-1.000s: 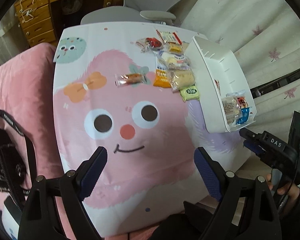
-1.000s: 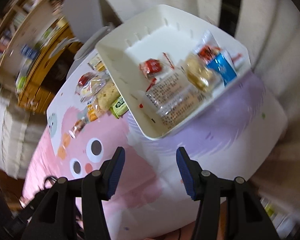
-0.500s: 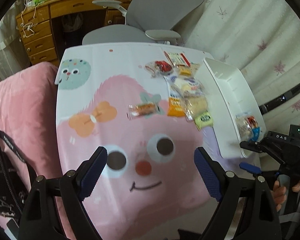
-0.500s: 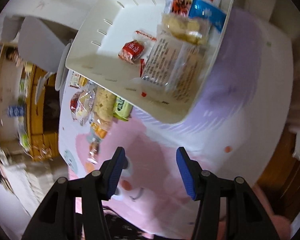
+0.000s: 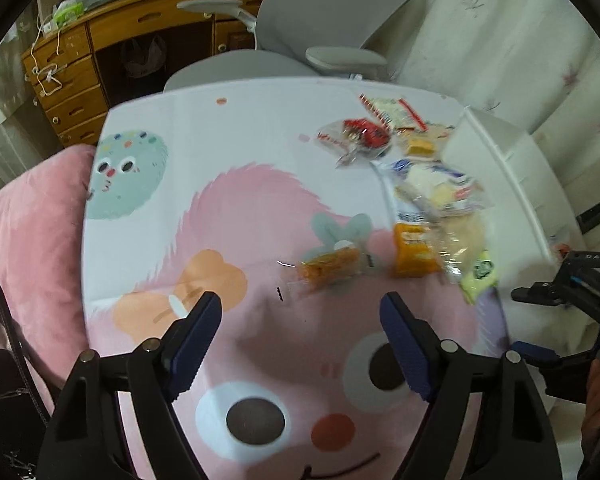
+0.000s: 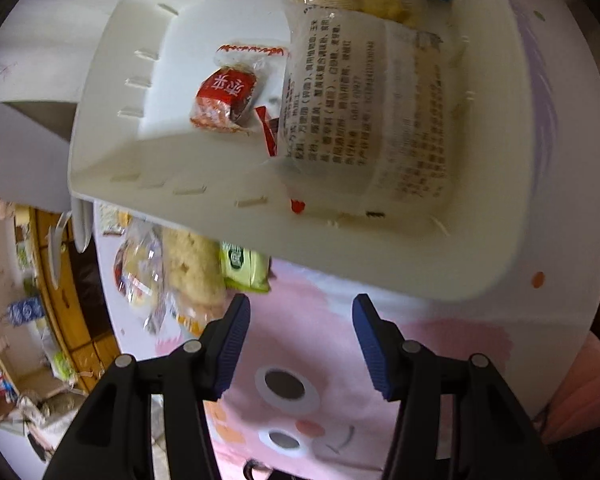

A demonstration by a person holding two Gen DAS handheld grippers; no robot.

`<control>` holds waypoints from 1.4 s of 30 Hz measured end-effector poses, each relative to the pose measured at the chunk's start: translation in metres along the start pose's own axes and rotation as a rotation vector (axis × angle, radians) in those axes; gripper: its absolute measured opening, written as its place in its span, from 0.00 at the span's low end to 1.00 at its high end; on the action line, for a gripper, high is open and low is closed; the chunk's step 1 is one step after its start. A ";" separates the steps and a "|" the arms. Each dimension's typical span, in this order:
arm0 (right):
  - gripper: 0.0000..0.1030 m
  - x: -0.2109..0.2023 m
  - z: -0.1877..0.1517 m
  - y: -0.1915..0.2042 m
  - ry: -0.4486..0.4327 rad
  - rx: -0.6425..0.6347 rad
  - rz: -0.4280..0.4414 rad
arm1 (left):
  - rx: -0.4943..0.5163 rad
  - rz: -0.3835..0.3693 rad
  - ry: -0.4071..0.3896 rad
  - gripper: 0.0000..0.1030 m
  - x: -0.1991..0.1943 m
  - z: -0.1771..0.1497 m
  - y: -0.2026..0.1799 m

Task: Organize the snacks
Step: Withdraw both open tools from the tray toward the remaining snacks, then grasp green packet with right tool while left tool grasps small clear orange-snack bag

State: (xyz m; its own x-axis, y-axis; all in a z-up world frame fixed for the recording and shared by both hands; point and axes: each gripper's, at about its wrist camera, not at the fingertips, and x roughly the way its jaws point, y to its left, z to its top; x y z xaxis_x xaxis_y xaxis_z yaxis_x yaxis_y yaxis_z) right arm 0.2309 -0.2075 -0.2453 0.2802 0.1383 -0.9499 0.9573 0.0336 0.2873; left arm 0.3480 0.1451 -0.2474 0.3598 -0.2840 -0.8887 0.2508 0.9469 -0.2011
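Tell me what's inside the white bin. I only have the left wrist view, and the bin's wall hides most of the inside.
Observer: The right wrist view looks down into the white bin. A large clear packet with printed text lies flat in it.
Operator: Anything else in there?
Observer: A small red-wrapped snack lies on the bin floor beside that packet.
Operator: Are the right tongs carrying anything?
Observer: No, they stand open with nothing between them.
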 end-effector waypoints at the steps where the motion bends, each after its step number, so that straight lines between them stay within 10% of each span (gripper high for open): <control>1: 0.52 0.002 0.001 0.001 -0.010 0.002 -0.010 | -0.003 -0.001 0.001 0.77 0.007 0.000 0.001; 29: 0.53 0.044 0.010 0.062 -0.113 -0.063 -0.156 | -0.022 0.002 0.004 0.71 0.066 0.021 -0.006; 42: 0.39 0.063 0.009 0.104 -0.122 -0.182 -0.284 | 0.013 -0.026 0.029 0.32 0.065 0.020 -0.024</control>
State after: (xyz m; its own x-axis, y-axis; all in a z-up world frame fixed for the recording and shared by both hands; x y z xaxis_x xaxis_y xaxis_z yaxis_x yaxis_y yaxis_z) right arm 0.3492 -0.2044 -0.2768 0.0216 -0.0208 -0.9996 0.9729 0.2308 0.0162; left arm 0.3838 0.1013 -0.2922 0.3268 -0.3042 -0.8948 0.2716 0.9371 -0.2194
